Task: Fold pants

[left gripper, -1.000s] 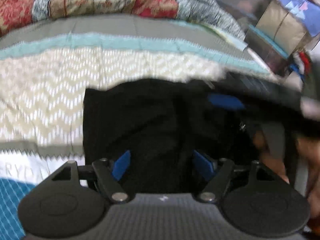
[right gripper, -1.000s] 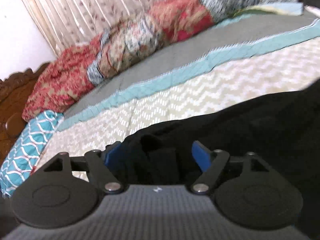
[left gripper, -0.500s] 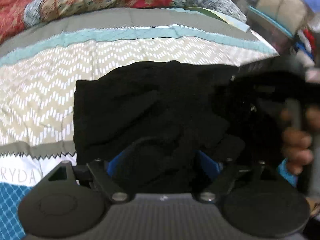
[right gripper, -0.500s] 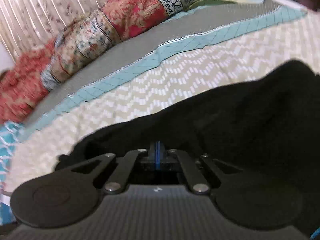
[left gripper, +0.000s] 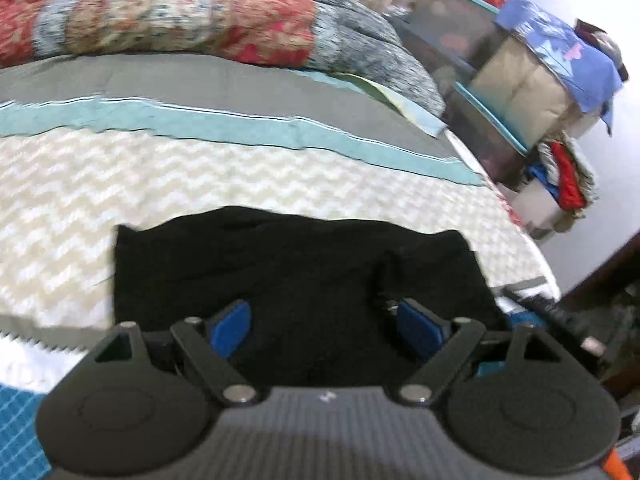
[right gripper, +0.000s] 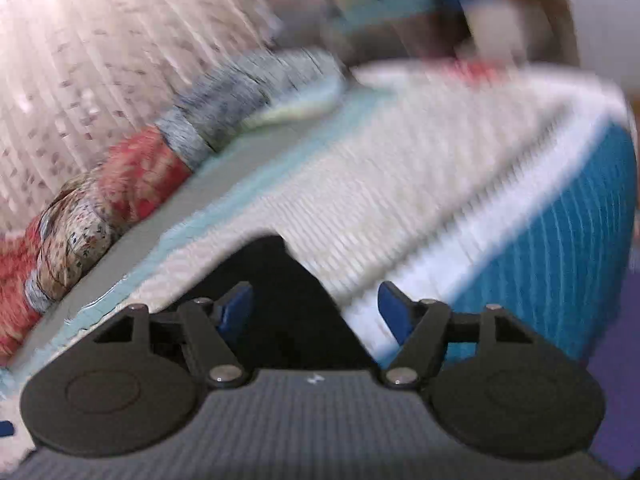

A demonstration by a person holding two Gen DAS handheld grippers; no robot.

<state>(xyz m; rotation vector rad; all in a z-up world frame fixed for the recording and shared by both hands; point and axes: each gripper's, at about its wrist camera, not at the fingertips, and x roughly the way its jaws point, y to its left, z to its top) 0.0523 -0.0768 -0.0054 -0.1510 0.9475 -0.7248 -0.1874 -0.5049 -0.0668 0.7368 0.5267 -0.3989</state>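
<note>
Pants (left gripper: 296,276) lie as a black, roughly rectangular bundle in the lower middle of the left wrist view, on the cream zigzag part of the bedspread (left gripper: 160,176). Left gripper (left gripper: 326,328) sits at the bottom of the frame with its blue pads (left gripper: 230,328) spread wide, one toward each side of the near edge of the pants, nothing pinched between them. Above the cream band run a teal stripe and a grey band, and a red patterned quilt (left gripper: 168,12) is heaped across the top left. Stacked boxes (left gripper: 516,76) under a blue cloth stand at the upper right, beside the bed.

Right wrist view is badly blurred. Right gripper (right gripper: 316,312) fills the bottom, its pads (right gripper: 394,312) wide apart and holding nothing. A black wedge, probably a corner of the pants (right gripper: 280,300), reaches up between the fingers at lower centre. The bedspread (right gripper: 400,200) slopes across the middle, with a blue ribbed part at right. The quilt (right gripper: 132,192) lies along the left, and a pale curtain (right gripper: 100,40) covers the upper left.
</note>
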